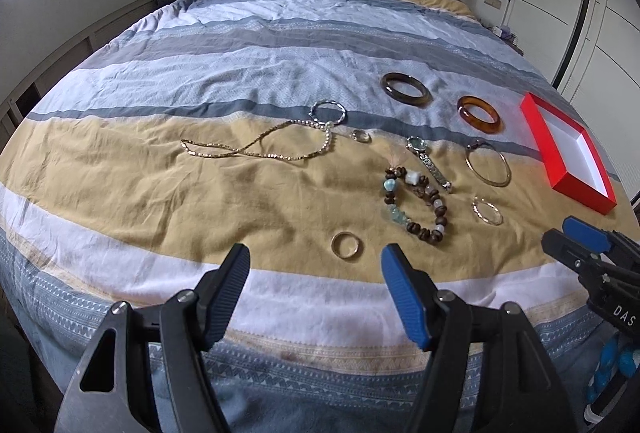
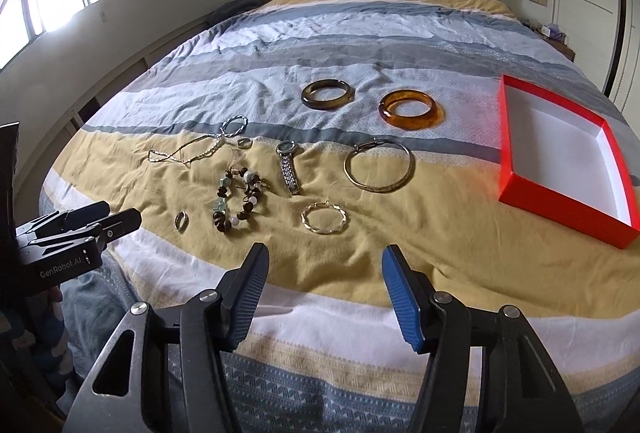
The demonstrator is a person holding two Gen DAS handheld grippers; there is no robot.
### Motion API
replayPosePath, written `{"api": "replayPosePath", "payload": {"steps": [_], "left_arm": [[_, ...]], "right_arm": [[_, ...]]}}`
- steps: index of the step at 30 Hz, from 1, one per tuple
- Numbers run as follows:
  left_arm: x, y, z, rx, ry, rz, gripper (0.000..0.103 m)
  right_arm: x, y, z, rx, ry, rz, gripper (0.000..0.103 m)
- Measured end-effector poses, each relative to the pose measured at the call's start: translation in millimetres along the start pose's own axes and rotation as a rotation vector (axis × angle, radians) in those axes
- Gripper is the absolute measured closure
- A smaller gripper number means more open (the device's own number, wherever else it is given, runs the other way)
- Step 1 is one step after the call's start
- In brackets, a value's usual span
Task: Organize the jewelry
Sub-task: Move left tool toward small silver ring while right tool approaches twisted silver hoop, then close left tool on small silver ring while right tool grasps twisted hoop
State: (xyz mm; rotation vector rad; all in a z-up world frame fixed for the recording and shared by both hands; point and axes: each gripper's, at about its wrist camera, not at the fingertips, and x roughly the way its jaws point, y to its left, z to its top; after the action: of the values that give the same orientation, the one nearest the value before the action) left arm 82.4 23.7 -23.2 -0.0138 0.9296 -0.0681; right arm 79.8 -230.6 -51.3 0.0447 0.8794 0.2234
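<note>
two tongs [image 1: 315,259] [image 2: 325,259] gaping, bed's [image 2: 360,317] near edge

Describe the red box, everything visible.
The red box is a shallow rectangular tray with bright red outer walls and rim and a plain white inside; it looks like cardboard. It has no lid on and nothing in it. It lies flat on the bedspread, at the right end of the jewelry spread, set at an angle to the stripes. Only the bedspread touches it; the amber bangle and gold hoop lie nearest, both apart from it.
</note>
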Motion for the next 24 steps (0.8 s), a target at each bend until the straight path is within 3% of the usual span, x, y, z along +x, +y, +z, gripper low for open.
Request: {"api": "replayPosePath", "payload": {"steps": [17,24], "left_arm": [[49.5,-9.6,-1.4,0.001,0.064,0.002,0.04],[61.9,-14.5,-3.3,0.014,0.084,-0.006,0.062]], "right_arm": [[77.3,-11.3,12.8,0.026,0.084,0.087,0.047],[92.1,-9.3,14.0,0.006,0.096,0.089,0.051]]}}
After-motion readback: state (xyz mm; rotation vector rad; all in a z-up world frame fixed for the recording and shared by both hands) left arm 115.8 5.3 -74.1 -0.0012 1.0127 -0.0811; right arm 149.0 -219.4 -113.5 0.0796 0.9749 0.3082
